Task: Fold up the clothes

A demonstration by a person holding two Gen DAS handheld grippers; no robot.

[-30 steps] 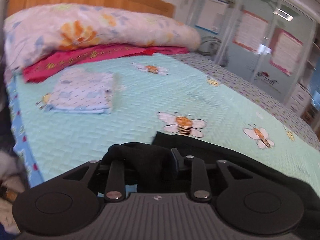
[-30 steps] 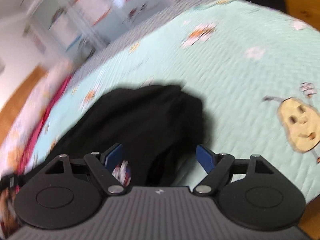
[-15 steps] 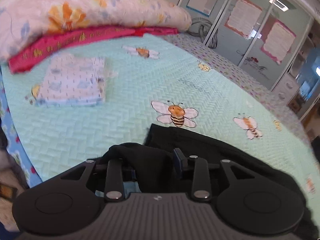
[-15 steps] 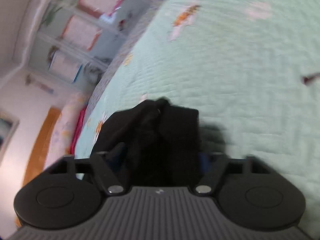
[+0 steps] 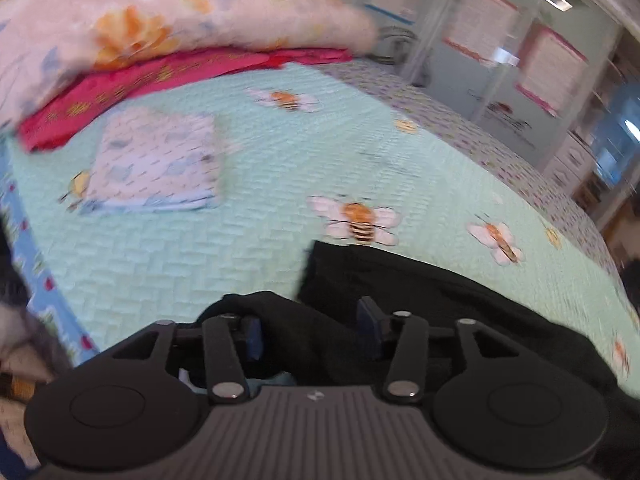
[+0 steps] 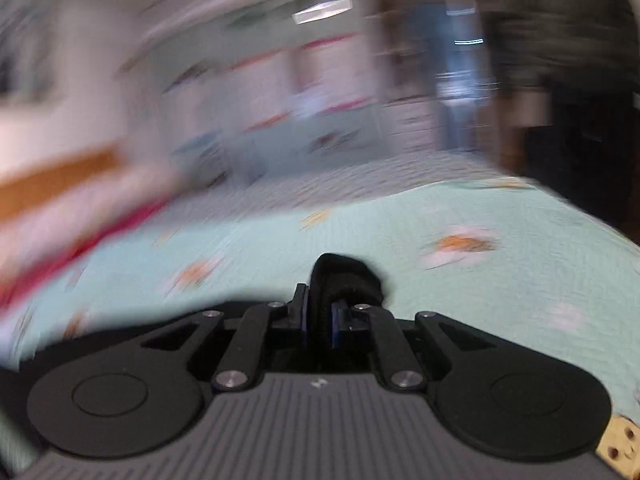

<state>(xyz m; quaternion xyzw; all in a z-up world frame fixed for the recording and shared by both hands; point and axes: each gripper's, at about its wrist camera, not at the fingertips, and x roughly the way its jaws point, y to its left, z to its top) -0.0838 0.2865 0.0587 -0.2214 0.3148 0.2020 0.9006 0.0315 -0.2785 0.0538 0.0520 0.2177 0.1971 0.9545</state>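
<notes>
1. A black garment (image 5: 440, 304) lies on the near part of a mint-green quilt (image 5: 248, 168) printed with bees, which covers the bed.
2. The left gripper (image 5: 312, 330) points down at the garment's near edge. Its jaws are opening and stand about half apart, with a bunched fold of the black cloth between them. The cloth appears to touch the blue pads (image 5: 253, 338), but I cannot tell whether it is gripped.
3. The right gripper (image 6: 320, 320) is closing, its jaws nearly together and pinching a rolled fold of the same garment (image 6: 344, 276) above the quilt (image 6: 520, 248). This view is blurred.
4. A folded pale patterned cloth (image 5: 154, 166) rests farther up the bed, well apart from the garment, near a floral pillow (image 5: 160, 28) lying on a pink blanket (image 5: 132, 84).
</notes>
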